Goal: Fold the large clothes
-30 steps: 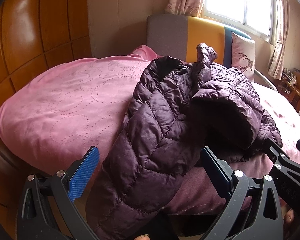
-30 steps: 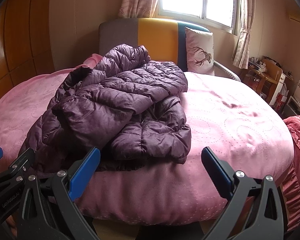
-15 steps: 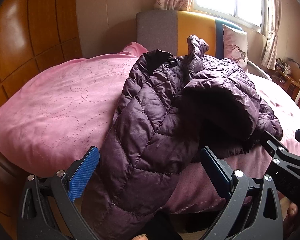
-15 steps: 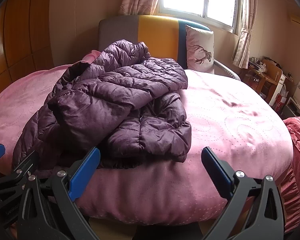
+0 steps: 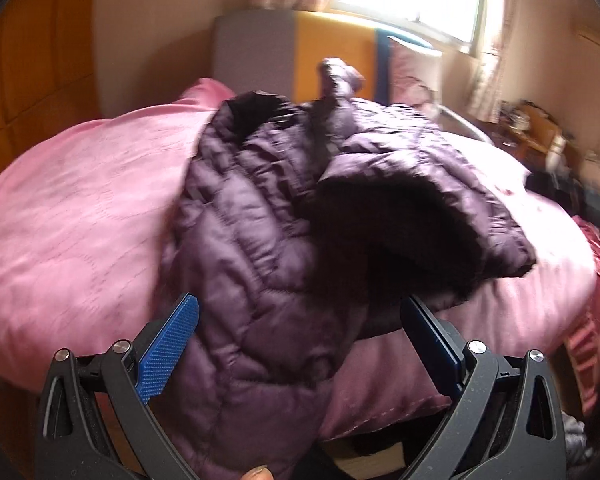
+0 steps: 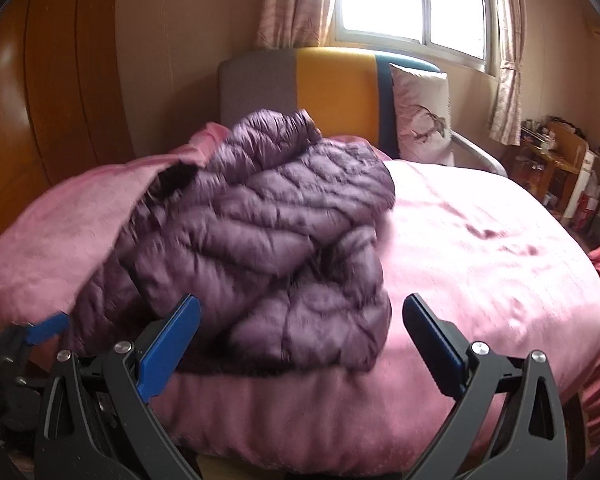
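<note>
Both grippers, left (image 5: pixel 298 334) and right (image 6: pixel 300 334), fingers spread, empty | puffy jacket (image 6: pixel 268 236) heaped on bed (image 6: pixel 480 248), hanging off near edge | risk: slippery quilted shell sliding floorward if grabbed shallow

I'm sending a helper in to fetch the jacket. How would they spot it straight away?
Look at the big bed with the pink cover, under the window. The jacket lies crumpled in a heap on the bed's near left part, one end hanging over the edge. It is the only dark purple, shiny, quilted thing on the pink.
</note>
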A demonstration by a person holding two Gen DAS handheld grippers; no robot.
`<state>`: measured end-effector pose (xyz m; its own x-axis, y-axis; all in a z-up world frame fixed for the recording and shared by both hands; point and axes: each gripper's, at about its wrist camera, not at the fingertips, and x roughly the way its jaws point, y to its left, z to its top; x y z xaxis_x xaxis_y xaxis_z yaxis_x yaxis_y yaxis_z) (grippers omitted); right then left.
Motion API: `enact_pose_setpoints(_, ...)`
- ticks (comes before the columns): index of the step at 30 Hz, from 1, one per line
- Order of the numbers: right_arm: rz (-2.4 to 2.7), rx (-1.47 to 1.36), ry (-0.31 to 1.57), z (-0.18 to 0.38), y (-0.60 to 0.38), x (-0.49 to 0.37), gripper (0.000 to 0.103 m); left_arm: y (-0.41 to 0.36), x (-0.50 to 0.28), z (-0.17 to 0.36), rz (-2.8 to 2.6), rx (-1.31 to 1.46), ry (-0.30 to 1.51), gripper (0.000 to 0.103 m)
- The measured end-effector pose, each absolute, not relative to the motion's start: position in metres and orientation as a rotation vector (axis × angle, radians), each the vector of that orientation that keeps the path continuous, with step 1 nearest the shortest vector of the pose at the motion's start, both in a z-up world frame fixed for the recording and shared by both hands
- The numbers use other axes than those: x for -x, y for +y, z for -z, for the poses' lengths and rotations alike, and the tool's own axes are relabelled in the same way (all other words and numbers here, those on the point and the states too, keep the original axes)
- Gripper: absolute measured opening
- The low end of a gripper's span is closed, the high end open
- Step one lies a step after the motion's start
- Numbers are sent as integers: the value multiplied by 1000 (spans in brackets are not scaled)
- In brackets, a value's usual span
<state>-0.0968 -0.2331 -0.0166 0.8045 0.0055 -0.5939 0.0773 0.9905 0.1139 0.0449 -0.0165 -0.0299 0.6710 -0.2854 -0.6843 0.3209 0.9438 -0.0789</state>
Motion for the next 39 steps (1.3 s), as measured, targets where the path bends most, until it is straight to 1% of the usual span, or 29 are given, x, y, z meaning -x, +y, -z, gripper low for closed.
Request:
enact_pose_setpoints(3,-115,-150,661,3,-229,71,99,-26,-44,30,358,-131,723,100)
enact_pose_setpoints(6,-249,-129,732,4,-213,47,96,-27,-46,40,371,-186,749,100)
enact_pose_setpoints(7,-291,-73,767,9,-200,37,96,-25,-47,46,372,-191,770,100)
enact_pose_setpoints(8,-307,10,800,18,-186,25,94,-25,-47,52,381,-195,794,98)
enact_pose_setpoints(9,-291,91,815,29,-174,17,93,-25,-47,59,393,-210,811,93)
enact_pose_setpoints(10,-287,155,834,39,-164,12,91,-25,-45,64,387,-234,815,74)
enact_pose_setpoints(11,-292,209,862,49,-157,8,76,-25,-46,69,373,-271,826,58)
enact_pose_setpoints(12,-296,244,895,58,-154,8,66,-22,-47,70,377,-274,833,50)
enact_pose_setpoints(13,-291,264,918,64,-157,5,43,-15,-48,67,394,-236,828,33)
enact_pose_setpoints(14,-282,267,927,64,-161,4,22,-5,-49,61,417,-179,820,23)
enact_pose_setpoints(16,-286,200,911,48,-182,10,13,21,-56,41,454,-22,804,20)
enact_pose_setpoints(21,-236,-44,764,-24,-276,22,13,76,-79,-15,465,215,715,20)
enact_pose_setpoints(24,-83,-98,693,-47,-333,13,13,108,-108,-39,446,320,691,20)
enact_pose_setpoints(25,4,-110,682,-49,-359,7,13,118,-122,-46,421,335,684,17)
enact_pose_setpoints(27,120,-149,695,-43,-398,-7,13,132,-148,-54,353,322,675,15)
enact_pose_setpoints(30,326,-192,740,-26,-462,-17,13,159,-198,-55,247,355,703,14)
enact_pose_setpoints(35,643,-262,780,-4,-563,-28,12,195,-265,-48,42,282,778,13)
enact_pose_setpoints(37,720,-296,796,1,-589,-25,12,210,-298,-40,-48,264,812,13)
enact_pose_setpoints(39,809,-307,821,3,-618,-30,12,227,-318,-31,-135,301,859,13)
